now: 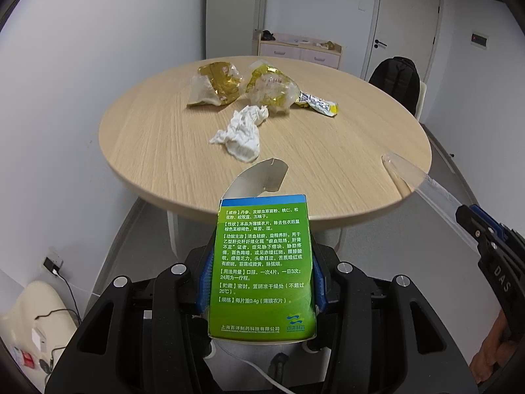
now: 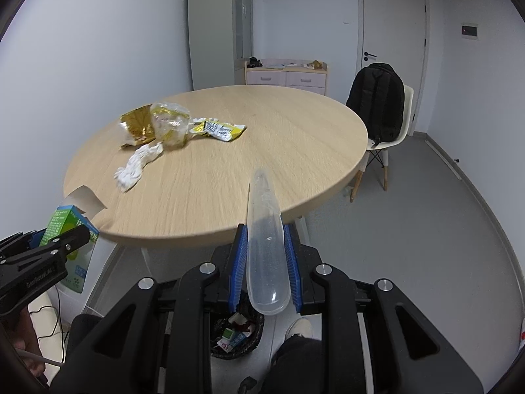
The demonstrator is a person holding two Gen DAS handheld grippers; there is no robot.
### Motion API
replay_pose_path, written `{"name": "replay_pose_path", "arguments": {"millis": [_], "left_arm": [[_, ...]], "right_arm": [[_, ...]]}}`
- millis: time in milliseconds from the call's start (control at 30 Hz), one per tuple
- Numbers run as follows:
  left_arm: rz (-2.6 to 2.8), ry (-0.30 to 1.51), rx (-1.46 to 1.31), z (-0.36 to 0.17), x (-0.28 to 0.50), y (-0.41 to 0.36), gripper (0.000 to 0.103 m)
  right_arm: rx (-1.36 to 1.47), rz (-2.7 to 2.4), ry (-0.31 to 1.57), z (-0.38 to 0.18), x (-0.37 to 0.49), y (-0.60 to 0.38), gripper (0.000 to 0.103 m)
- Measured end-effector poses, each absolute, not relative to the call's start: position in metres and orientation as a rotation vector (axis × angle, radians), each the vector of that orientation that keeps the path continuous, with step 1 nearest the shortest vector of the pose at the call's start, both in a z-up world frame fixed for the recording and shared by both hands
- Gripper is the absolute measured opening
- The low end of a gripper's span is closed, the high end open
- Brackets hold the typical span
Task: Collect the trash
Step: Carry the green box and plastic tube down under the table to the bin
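Trash is lying on the round worktop [image 1: 328,151]: a crumpled tissue [image 1: 241,133], two gold wrappers [image 1: 216,83] side by side, and a small yellow packet [image 1: 316,101] beside them. We are holding a green medicine box [image 1: 262,266] in the left gripper [image 1: 261,275], its jaws pressing on both sides and its flap open, just off the worktop's near edge. We are gripping a clear plastic tube [image 2: 267,246] in the right gripper [image 2: 265,262], jaws closed against it. A bin [image 2: 238,335] with scraps is sitting on the floor below.
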State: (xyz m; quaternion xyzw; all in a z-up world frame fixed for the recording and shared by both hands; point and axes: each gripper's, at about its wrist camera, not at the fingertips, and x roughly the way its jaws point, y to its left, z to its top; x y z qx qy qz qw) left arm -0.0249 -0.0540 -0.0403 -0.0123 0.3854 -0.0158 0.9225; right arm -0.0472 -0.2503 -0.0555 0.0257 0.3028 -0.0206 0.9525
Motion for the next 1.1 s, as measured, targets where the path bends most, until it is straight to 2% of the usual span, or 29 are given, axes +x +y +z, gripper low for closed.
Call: {"name": "replay_pose_path", "arguments": {"millis": [567,1100], "left_arm": [[-0.064,0.780,-0.017,-0.065,-0.088,-0.061,0.045],[-0.077,0.844,-0.001,-0.106,-0.094,-0.057,0.045]], "right_arm": [[0.035,-0.012,0.592,-0.081,-0.131,-0.233,0.022],[0.038,0.018,0.644,-0.111,-0.142,-0.220,0.019]]}}
